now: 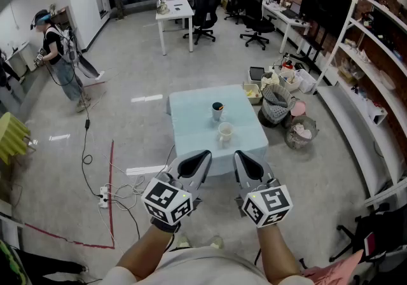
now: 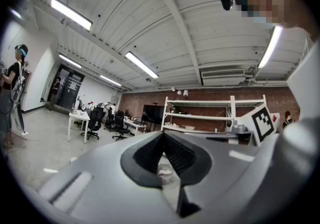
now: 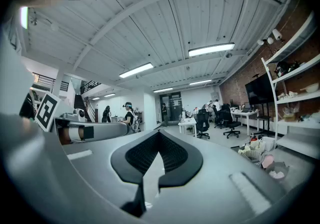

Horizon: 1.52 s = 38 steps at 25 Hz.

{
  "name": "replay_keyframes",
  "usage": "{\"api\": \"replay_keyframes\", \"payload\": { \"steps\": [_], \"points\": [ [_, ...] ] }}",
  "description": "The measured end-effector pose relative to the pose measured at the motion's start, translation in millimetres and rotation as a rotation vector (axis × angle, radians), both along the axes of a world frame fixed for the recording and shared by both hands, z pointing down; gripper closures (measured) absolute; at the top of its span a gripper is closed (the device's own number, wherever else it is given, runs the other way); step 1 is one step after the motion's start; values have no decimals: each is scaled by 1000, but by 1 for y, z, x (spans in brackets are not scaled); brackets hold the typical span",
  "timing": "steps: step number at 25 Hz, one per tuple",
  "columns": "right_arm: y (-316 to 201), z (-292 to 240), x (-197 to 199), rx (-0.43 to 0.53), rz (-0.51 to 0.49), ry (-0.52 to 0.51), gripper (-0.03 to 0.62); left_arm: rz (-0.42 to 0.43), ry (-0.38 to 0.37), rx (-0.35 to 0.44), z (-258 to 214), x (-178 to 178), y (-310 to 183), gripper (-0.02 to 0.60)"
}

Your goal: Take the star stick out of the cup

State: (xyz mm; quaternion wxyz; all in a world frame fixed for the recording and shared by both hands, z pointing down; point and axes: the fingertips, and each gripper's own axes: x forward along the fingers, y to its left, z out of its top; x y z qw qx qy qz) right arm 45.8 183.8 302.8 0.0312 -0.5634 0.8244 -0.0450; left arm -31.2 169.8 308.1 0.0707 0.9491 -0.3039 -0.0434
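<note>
A small light-blue table (image 1: 191, 126) stands on the floor ahead of me. On it are a dark cup (image 1: 217, 111) and, nearer me, a cream cup (image 1: 225, 131); the star stick is too small to make out. Both grippers are held close to my body, short of the table's near edge and well below the cups in the head view. My left gripper (image 1: 205, 155) is shut with nothing in it, its tips meeting (image 2: 162, 134). The right gripper (image 1: 239, 155) is also shut and empty (image 3: 159, 133).
Wire wastebaskets (image 1: 277, 103) and boxes crowd the table's right side, beside a white shelving unit (image 1: 372, 55). A power strip and cables (image 1: 105, 198) lie on the floor at left, by a red tape line (image 1: 111, 175). A person (image 1: 58, 55) stands far left.
</note>
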Motion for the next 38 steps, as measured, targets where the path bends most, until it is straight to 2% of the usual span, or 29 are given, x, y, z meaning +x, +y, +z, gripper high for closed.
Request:
{"api": "replay_keyframes", "payload": {
  "steps": [8,15,22,26,32,38],
  "points": [
    [4,-1,10,1,-6,1,585,-5,-1,3,-1,10,3,577],
    [7,-5,29,42,-15,-65,583,-6,2,29,2,17,3,577],
    [1,2,66,42,-21,-104,583,-59,-6,20,7,32,-9,576],
    [-7,8,75,27,-25,-123,582,-77,-16,10,10,36,-15,577],
    [-37,22,70,4,-24,-128,581,-76,-22,6,19,35,-42,576],
    [-79,28,64,-3,-18,-99,580,-54,-8,0,28,36,-89,575]
  ]
}}
